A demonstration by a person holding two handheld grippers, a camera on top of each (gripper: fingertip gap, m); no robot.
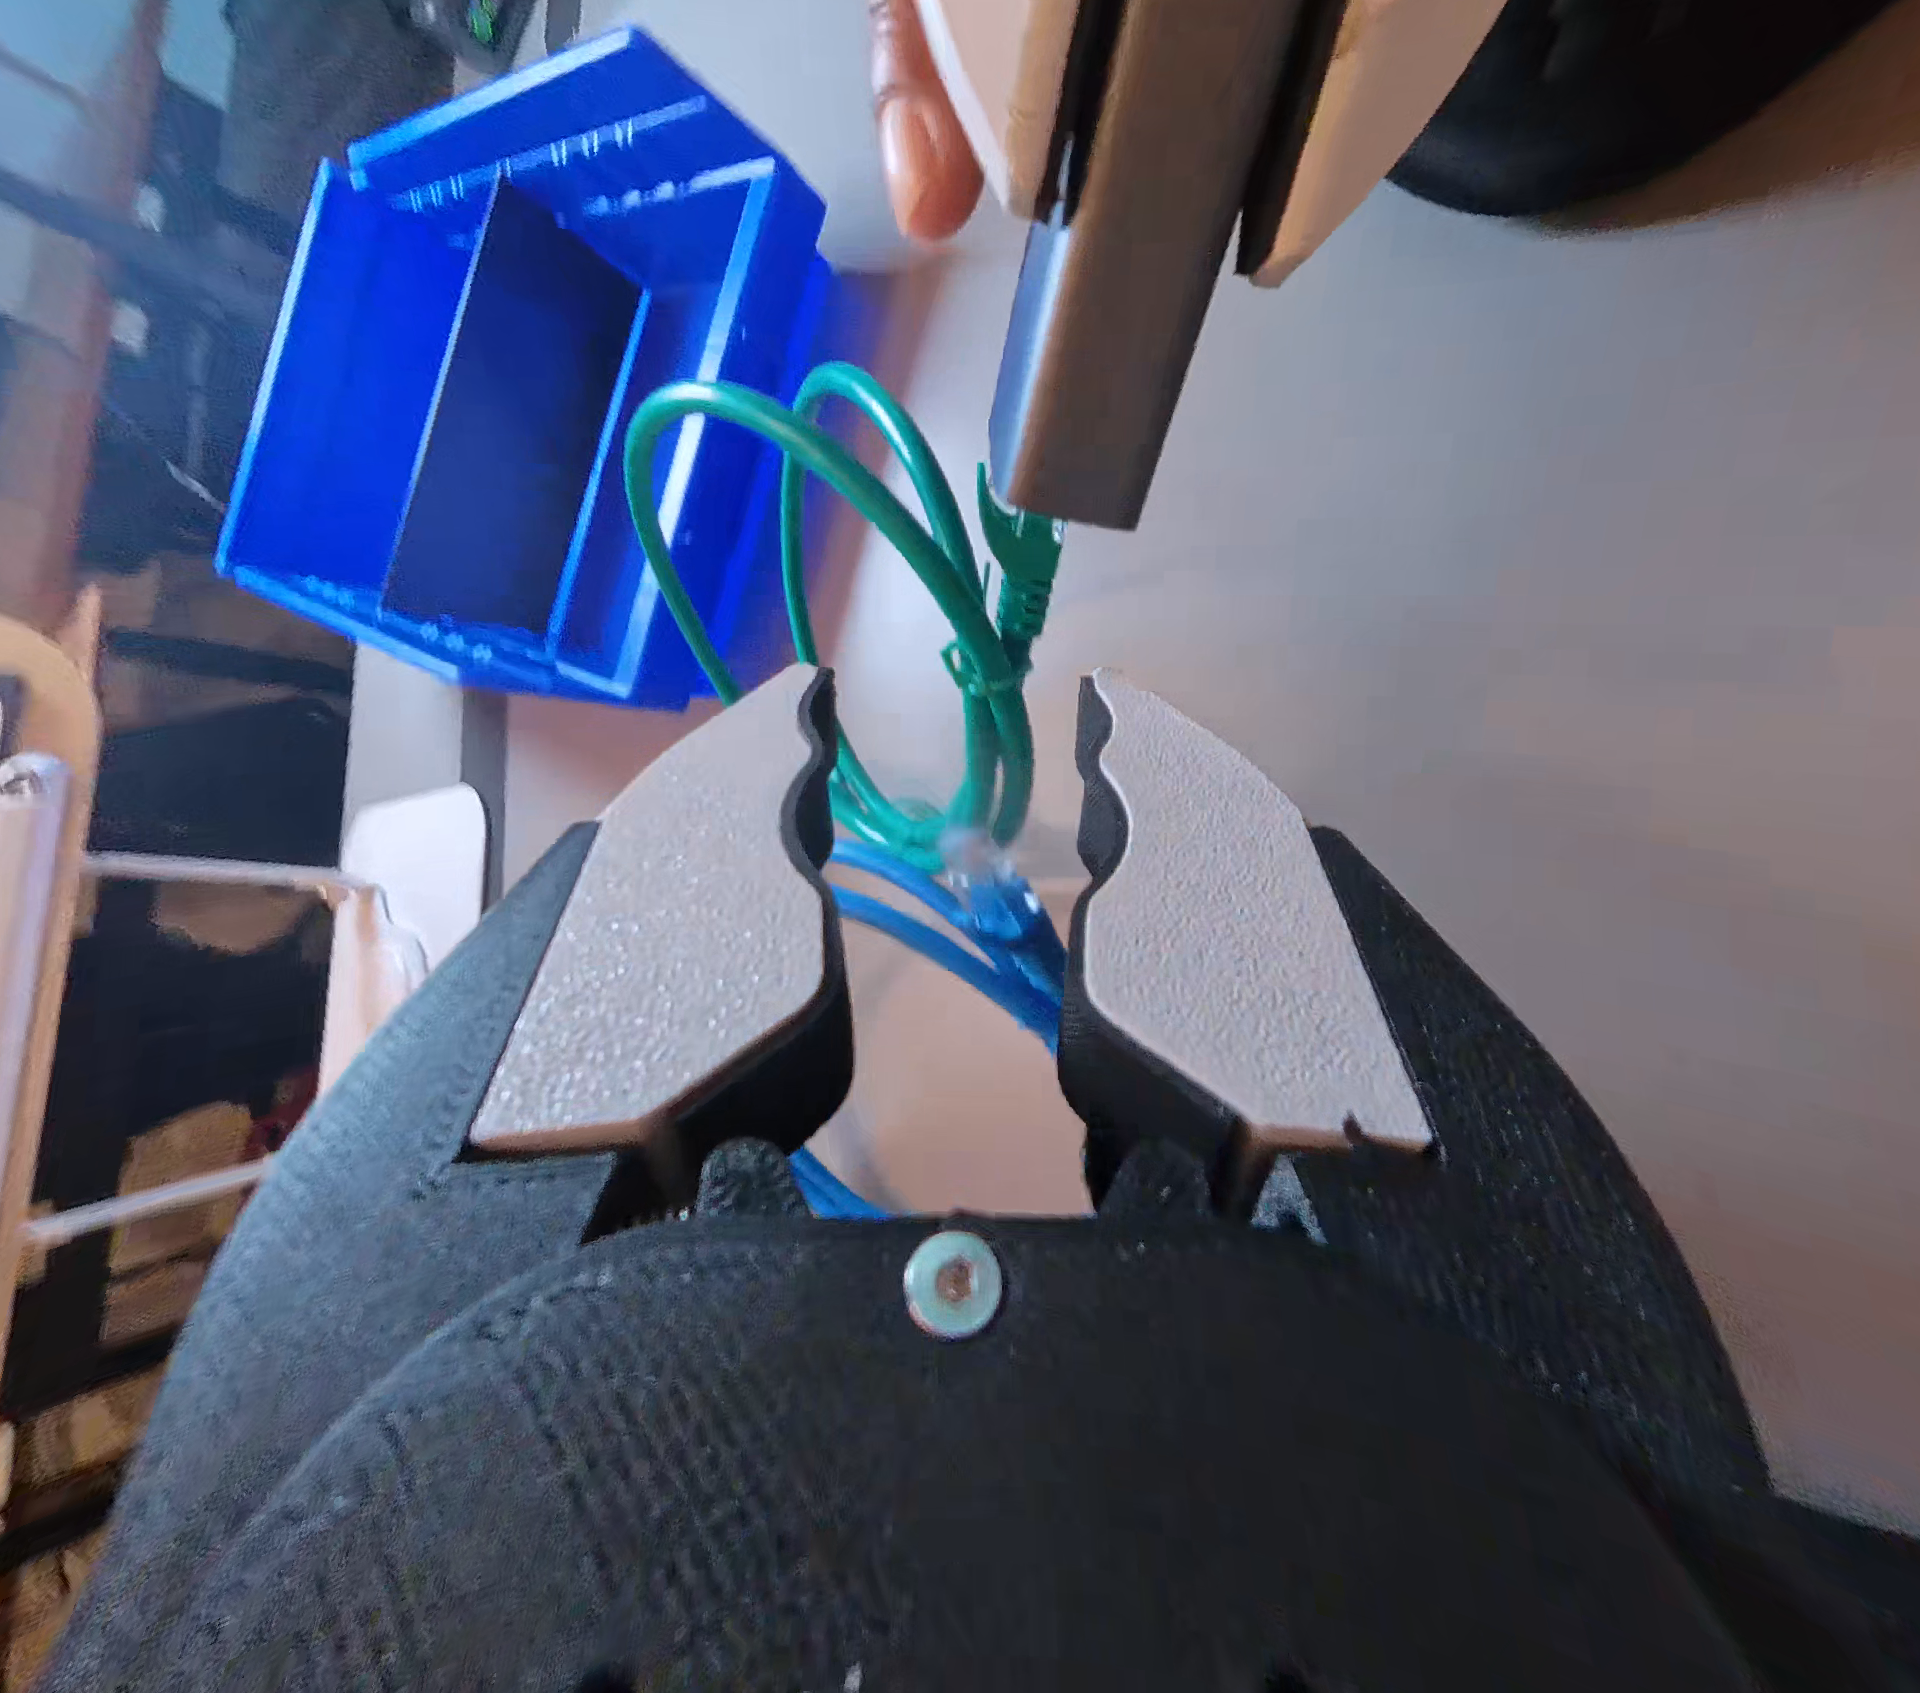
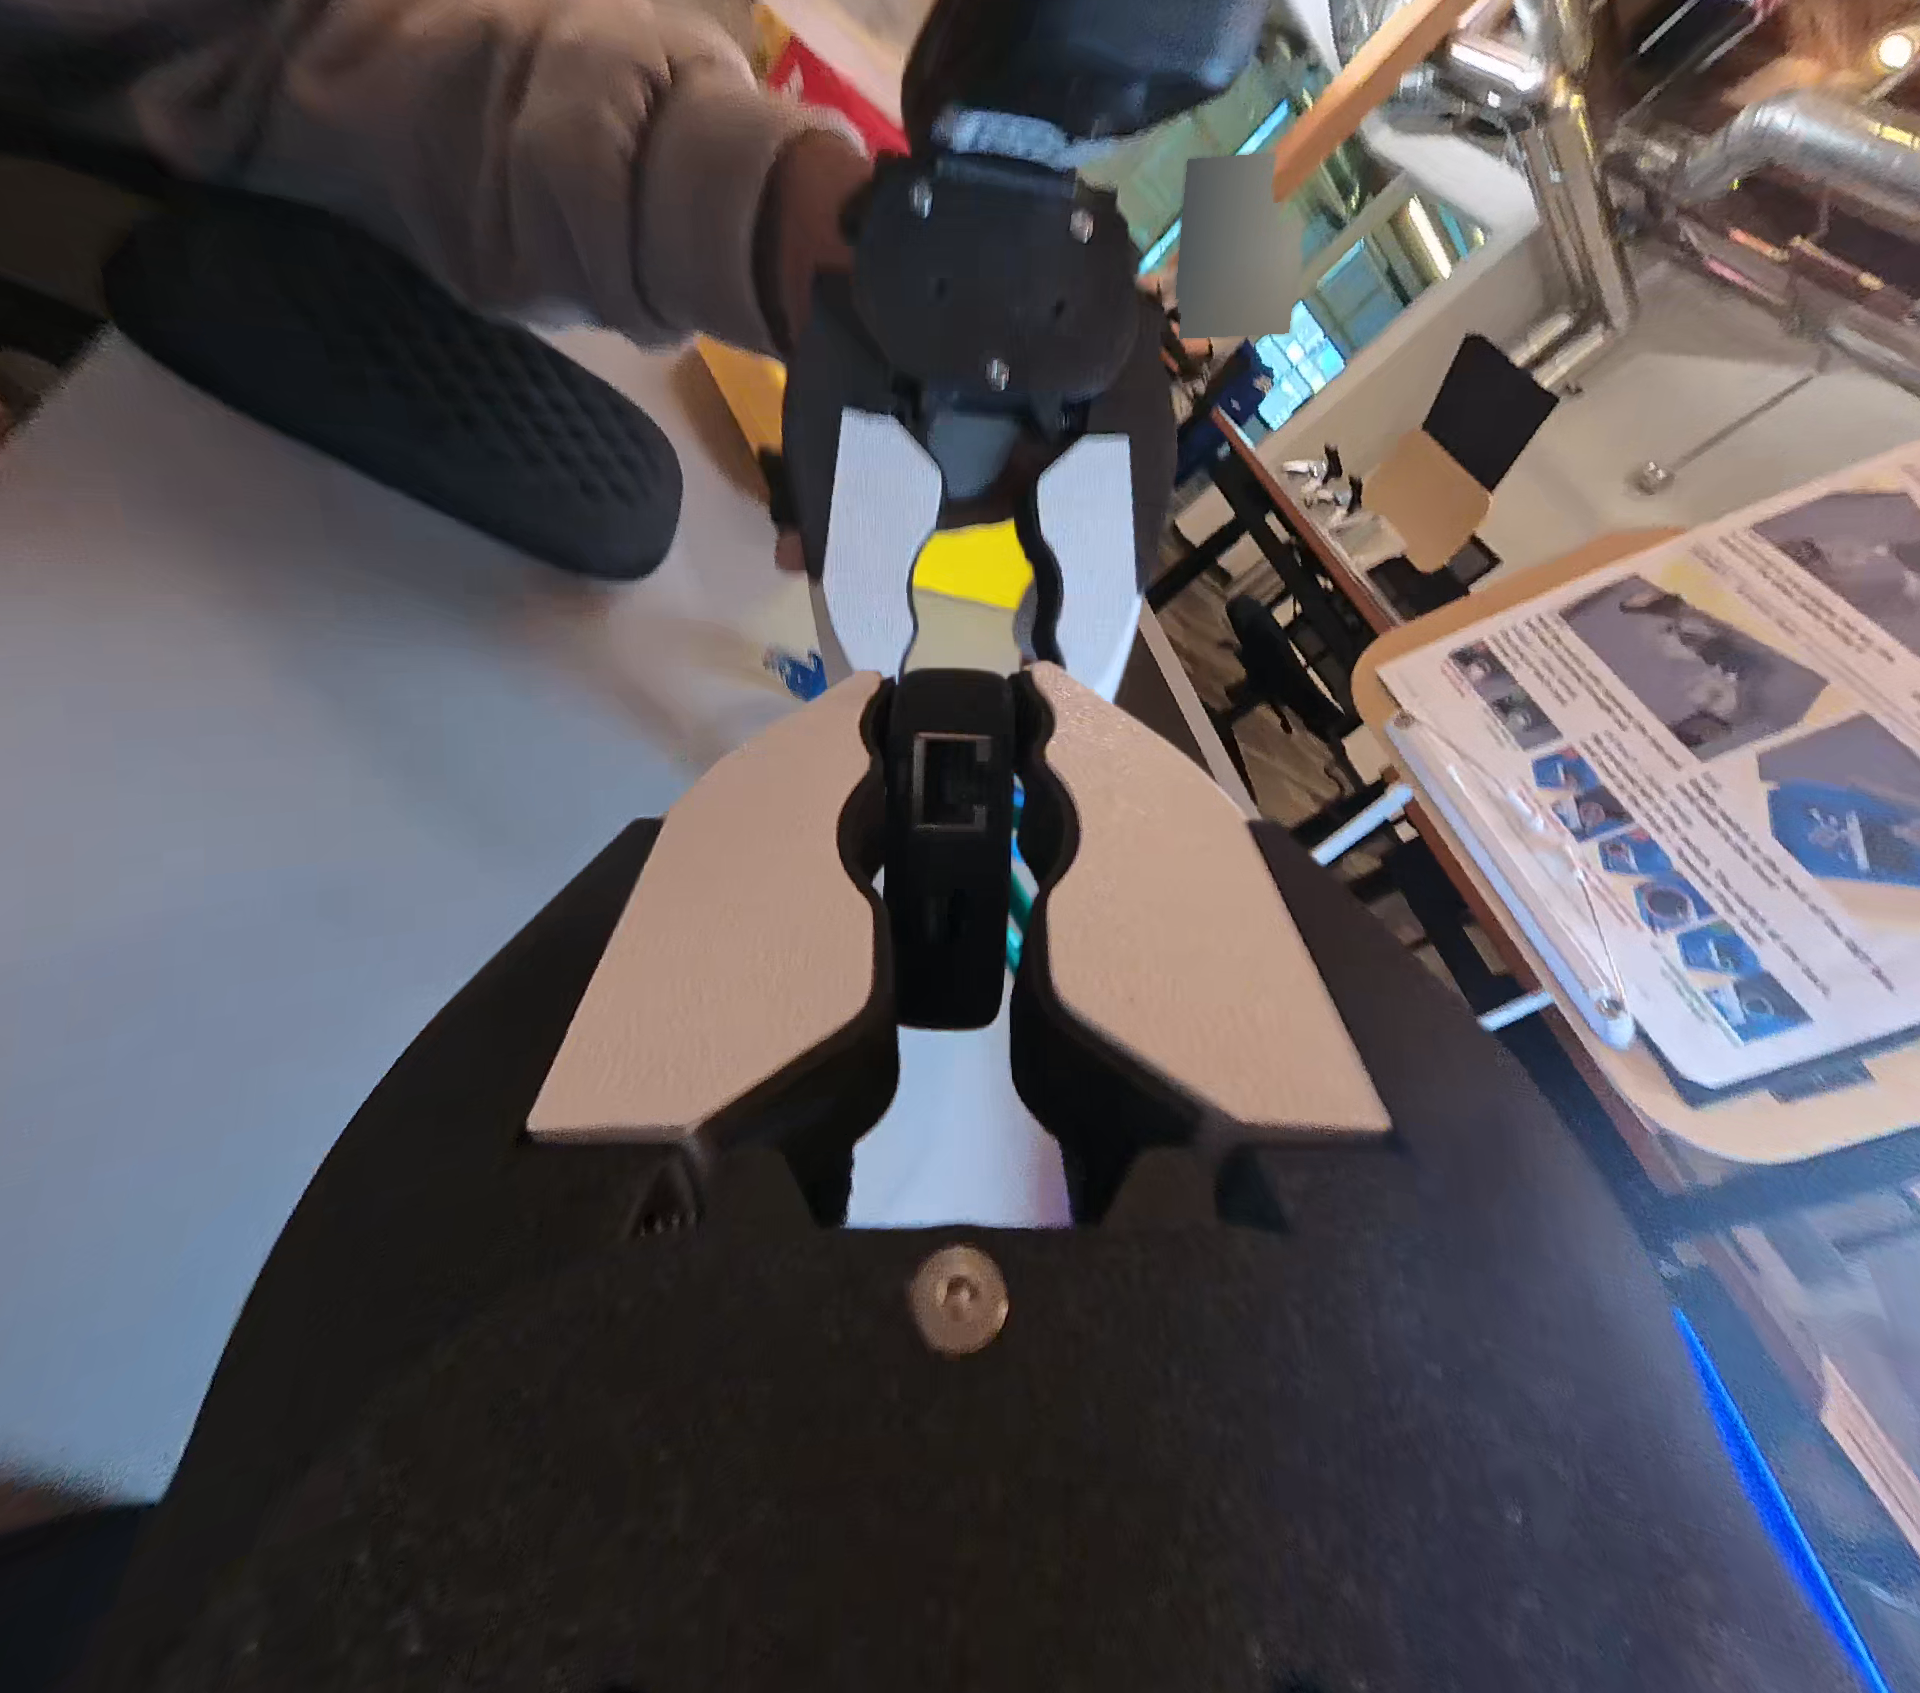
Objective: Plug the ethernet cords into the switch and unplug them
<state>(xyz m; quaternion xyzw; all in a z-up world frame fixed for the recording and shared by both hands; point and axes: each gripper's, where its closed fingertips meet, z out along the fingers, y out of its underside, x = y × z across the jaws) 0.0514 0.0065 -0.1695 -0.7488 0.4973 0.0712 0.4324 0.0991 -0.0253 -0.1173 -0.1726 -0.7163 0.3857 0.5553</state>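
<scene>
We saw right hand-held gripper (image 2: pixel 951 698) clamped on switch (image 2: pixel 948 843). Left hand-held gripper (image 1: pixel 954 693) gaped wide, empty. Green cord (image 1: pixel 914 542) plugged into switch at twelve o'clock; blue cord (image 1: pixel 997 916) on tabletop (image 1: pixel 1558 708).

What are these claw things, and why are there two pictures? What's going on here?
These are two hand-held pincers, each carrying a camera that looks along its fingers, so each picture is one pincer's view. The left gripper, open, hovers over a coiled green ethernet cord and a blue ethernet cord above a pale table; a blue plastic bin lies behind. The right gripper clamps a small dark network switch, which shows in the left picture with the green cord plugged into it. A person's sleeve reaches to the left gripper.
</scene>
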